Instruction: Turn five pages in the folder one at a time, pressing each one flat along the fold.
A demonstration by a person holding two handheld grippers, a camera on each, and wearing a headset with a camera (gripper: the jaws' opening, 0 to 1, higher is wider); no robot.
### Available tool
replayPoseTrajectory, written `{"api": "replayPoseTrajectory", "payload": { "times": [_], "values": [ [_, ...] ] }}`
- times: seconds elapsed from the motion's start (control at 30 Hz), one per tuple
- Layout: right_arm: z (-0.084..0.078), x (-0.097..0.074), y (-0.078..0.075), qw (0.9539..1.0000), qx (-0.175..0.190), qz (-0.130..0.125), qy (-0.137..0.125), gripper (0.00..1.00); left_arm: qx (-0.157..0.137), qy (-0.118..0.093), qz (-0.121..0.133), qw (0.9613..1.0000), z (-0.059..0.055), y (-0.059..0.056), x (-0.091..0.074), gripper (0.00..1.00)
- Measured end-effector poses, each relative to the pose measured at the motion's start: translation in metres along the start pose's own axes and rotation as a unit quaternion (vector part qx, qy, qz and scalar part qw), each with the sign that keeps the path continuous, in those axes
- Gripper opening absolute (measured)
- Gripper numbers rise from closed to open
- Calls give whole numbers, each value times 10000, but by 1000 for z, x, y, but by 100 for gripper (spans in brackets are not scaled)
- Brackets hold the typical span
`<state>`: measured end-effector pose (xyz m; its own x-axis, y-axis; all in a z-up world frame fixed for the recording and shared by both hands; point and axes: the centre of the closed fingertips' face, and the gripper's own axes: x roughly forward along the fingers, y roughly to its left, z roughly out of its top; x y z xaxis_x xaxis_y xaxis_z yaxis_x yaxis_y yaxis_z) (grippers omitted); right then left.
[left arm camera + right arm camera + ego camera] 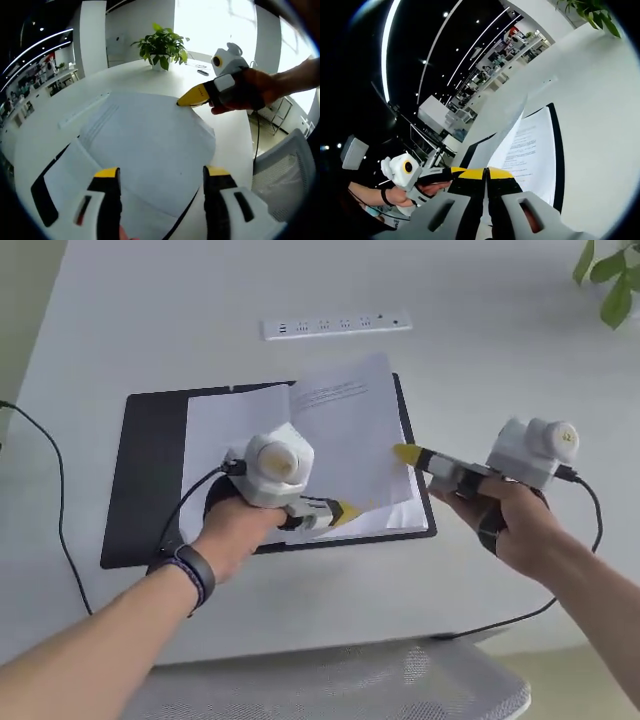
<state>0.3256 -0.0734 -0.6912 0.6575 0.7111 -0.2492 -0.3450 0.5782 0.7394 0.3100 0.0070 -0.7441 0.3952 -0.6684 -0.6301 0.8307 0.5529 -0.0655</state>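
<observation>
**Q:** Where is the folder, and what are the grippers doing?

**A:** A black folder (150, 475) lies open on a white tabletop (480, 350), directly in front of the person. The right gripper (405, 454) has its yellow-tipped fingers pinched together on the outer edge of one sheet (350, 425), which is lifted off the stack. The left gripper (345, 512) sits at the folder's near edge with its fingers apart, gripping nothing. Whether it touches the paper is unclear.

**Q:** How should this page turn be done well?

**A:** Probably by carrying that single sheet in an arc to the left, loosely enough not to crease it. The right gripper would then let go, and the left gripper would run along the fold to press the sheet flat. The main risk is a second sheet clinging underneath.

**Q:** Which way does the folder point?

**A:** Opened out, its long axis runs left to right. The fold runs away from the person, toward a power strip (335, 326), and the printed heading sits at that far end.
</observation>
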Motion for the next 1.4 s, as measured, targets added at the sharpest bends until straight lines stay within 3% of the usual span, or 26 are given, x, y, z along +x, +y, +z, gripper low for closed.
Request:
{"api": "replayPoseTrajectory", "payload": {
  "times": [0.23,0.4,0.57,1.0,1.4],
  "values": [
    [8,15,39,9984,-306,464,69,0,-132,-127,129,9997,-7,16,-22,69],
    [10,33,71,9945,-609,827,192,0,-232,-230,298,9990,-11,30,-42,70],
    [3,54,99,9897,-797,1129,368,0,-367,-330,463,9977,-15,40,-66,71],
    [-25,99,135,9816,-886,1508,765,0,-729,-428,873,9926,-46,63,-118,73],
    [-61,140,152,9761,-830,1629,1174,0,-957,-463,1139,9878,-71,78,-153,75]
  ]
}}
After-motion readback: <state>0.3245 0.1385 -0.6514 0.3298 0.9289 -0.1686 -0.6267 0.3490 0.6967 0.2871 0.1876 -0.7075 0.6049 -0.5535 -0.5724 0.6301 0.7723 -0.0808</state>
